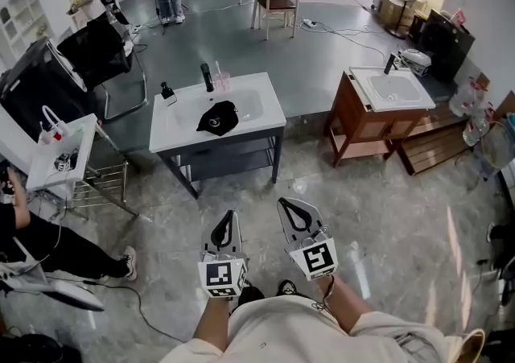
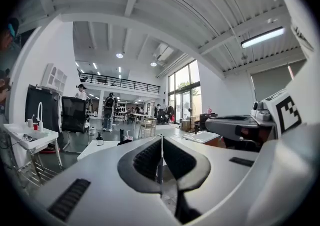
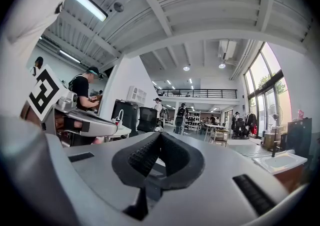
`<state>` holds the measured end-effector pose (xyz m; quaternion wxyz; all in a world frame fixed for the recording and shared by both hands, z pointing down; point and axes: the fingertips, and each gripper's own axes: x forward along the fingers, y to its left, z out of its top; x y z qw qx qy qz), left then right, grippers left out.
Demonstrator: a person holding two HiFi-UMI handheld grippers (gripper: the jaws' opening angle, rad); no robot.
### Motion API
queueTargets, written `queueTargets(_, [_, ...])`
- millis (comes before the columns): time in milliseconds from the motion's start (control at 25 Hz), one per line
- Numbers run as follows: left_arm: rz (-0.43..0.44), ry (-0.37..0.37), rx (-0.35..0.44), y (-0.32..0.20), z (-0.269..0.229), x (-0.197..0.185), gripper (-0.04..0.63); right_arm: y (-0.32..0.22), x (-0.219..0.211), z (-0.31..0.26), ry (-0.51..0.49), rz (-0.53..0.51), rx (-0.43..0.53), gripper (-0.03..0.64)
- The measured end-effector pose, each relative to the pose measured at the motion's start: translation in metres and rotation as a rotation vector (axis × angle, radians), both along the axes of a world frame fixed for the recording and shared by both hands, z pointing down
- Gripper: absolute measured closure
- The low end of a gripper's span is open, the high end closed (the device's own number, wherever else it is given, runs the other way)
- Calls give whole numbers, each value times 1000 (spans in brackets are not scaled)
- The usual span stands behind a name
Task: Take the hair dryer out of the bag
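A black bag (image 1: 218,118) lies on the white sink-top table (image 1: 177,129) some way ahead of me in the head view; the hair dryer is not visible. I hold my left gripper (image 1: 231,216) and right gripper (image 1: 286,204) side by side in front of my body, level, well short of the table. Both are shut with nothing between the jaws. In the left gripper view the closed left gripper (image 2: 161,140) points toward the table (image 2: 92,149), with the bag (image 2: 125,141) just visible over it. In the right gripper view the shut right gripper (image 3: 159,135) points into the room.
On the table a black bottle (image 1: 207,76), a pink cup (image 1: 223,80) and a small dispenser (image 1: 167,92) stand beside the basin. A wooden sink cabinet (image 1: 378,108) stands to the right, a white side table (image 1: 56,152) to the left. A seated person (image 1: 32,233) is at my left.
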<state>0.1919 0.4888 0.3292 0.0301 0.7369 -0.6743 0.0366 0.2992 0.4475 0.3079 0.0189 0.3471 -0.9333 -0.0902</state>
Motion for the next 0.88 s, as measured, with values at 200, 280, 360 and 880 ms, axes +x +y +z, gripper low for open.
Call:
queueTargets(200, [37, 15, -70, 12, 24, -10, 509, 11, -15, 21, 41, -11, -49, 609])
queueTargets(280, [42, 30, -98, 14, 37, -20, 488, 12, -26, 31, 57, -10, -77, 600])
queueTargets(360, [41, 42, -105, 14, 43, -33, 488, 11, -39, 38, 67, -15, -92, 573])
queueTargets(880, [3, 70, -79, 22, 41, -138, 496, 18, -128, 35, 75, -44, -99, 552])
